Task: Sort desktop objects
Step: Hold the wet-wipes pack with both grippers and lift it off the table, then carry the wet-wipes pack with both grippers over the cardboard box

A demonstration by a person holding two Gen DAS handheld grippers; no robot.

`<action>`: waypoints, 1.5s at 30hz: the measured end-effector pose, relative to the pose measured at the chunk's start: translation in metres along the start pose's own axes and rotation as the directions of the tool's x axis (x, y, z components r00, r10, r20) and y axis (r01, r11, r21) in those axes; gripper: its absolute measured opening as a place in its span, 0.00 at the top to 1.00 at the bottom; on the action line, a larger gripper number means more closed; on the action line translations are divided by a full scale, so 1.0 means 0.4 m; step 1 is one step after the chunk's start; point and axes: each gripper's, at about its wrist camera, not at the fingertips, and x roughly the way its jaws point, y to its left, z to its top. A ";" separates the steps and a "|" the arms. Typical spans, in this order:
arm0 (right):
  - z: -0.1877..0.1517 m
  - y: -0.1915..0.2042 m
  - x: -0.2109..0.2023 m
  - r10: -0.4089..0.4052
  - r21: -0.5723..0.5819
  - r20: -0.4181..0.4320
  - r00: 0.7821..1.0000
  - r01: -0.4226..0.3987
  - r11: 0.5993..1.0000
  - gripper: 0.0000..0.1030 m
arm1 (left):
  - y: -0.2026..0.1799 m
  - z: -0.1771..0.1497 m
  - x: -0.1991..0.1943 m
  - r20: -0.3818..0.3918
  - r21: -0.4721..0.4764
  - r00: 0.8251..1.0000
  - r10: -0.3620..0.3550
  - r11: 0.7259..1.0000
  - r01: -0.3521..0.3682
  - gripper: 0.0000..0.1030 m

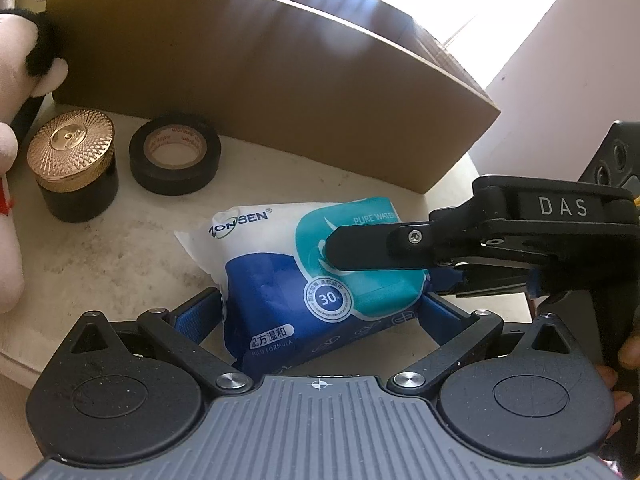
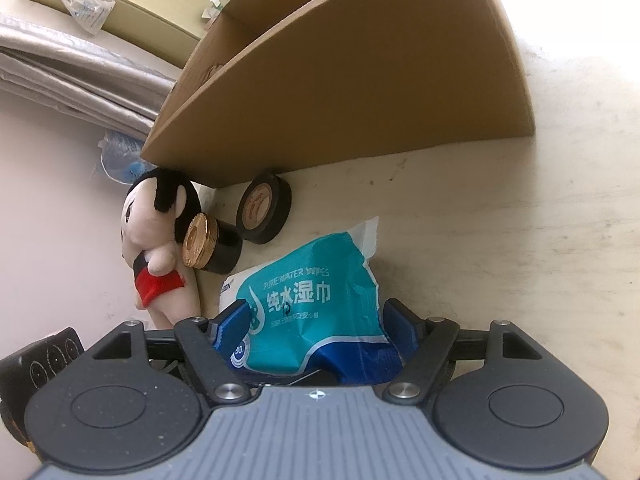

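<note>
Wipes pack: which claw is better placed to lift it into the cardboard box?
Probably left. The wipes pack sits squarely between the left claw's fingers, facing the cardboard box. The right claw only reaches over one end from the side.

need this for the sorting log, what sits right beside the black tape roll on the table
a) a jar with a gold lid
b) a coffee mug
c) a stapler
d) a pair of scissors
a: in the left wrist view a dark jar with a gold lid stands just left of the black tape roll on the table, near the cardboard box.
</note>
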 end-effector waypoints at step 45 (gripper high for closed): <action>-0.003 0.043 -0.027 -0.025 -0.034 0.018 1.000 0.025 0.999 0.38 | -0.037 0.031 -0.077 -0.021 -0.008 0.998 0.053 0.999 -0.053 0.03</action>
